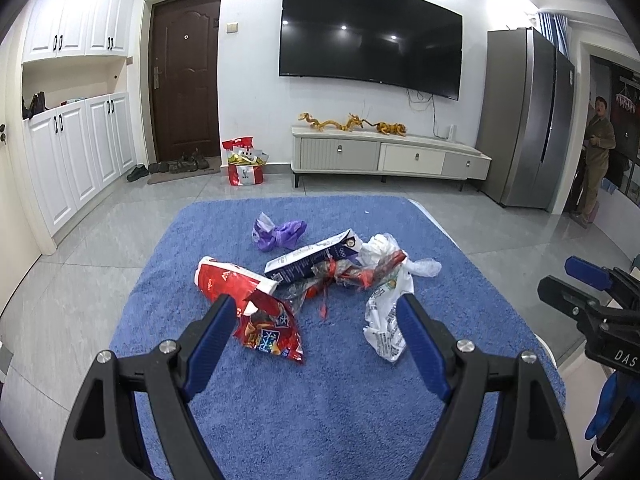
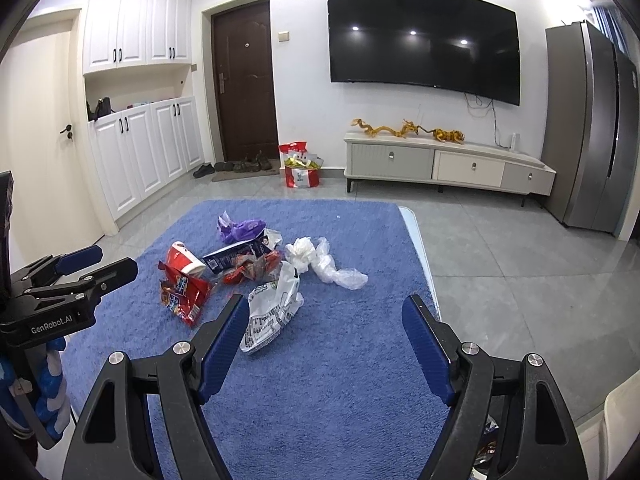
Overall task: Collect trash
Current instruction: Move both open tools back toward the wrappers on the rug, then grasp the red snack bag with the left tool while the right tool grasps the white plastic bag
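Observation:
A heap of trash lies on a blue cloth-covered table [image 1: 328,400]. It holds a red snack bag [image 1: 268,328], a red-and-white paper cup [image 1: 228,278], a dark blue carton [image 1: 312,258], a purple bag [image 1: 280,232], a white printed bag [image 1: 386,316] and crumpled clear plastic [image 1: 384,250]. My left gripper [image 1: 316,308] is open above the table, just short of the heap, with nothing in it. My right gripper [image 2: 326,312] is open and empty, near the white printed bag [image 2: 274,312]. The red snack bag [image 2: 182,292] and clear plastic [image 2: 332,266] also show in the right wrist view.
The table's right edge [image 2: 416,240] drops to a grey tiled floor. Beyond are a TV cabinet [image 1: 388,156], a fridge [image 1: 528,120], a red shopping bag [image 1: 244,162] by the door, and white cupboards [image 1: 80,160]. A person [image 1: 596,152] stands at far right.

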A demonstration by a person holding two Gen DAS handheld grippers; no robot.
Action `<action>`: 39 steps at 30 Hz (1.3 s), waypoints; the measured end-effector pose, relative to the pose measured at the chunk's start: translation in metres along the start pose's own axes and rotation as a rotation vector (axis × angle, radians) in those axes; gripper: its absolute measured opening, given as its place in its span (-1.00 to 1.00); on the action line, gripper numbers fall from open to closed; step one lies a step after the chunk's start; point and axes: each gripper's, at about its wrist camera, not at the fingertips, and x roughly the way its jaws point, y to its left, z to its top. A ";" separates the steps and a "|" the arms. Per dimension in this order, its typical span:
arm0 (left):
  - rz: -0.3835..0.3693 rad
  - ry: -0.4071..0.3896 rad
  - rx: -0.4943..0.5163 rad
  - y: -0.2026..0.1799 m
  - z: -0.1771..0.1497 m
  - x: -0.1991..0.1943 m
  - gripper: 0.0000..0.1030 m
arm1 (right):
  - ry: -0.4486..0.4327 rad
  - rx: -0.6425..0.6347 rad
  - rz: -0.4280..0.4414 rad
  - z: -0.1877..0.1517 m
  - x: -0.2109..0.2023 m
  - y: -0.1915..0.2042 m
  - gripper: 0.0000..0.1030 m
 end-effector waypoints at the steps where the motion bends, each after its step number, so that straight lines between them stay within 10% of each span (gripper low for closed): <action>1: 0.001 0.003 0.000 0.001 0.000 0.001 0.58 | 0.003 0.001 0.001 0.000 0.001 0.000 0.51; 20: -0.060 0.174 -0.089 0.098 -0.031 0.048 0.57 | 0.226 0.046 0.156 -0.007 0.107 0.001 0.51; 36: -0.043 0.234 -0.072 0.070 -0.022 0.119 0.56 | 0.362 0.148 0.298 -0.021 0.200 0.025 0.23; 39: -0.042 0.256 -0.070 0.069 -0.023 0.131 0.19 | 0.367 0.173 0.316 -0.021 0.205 0.025 0.02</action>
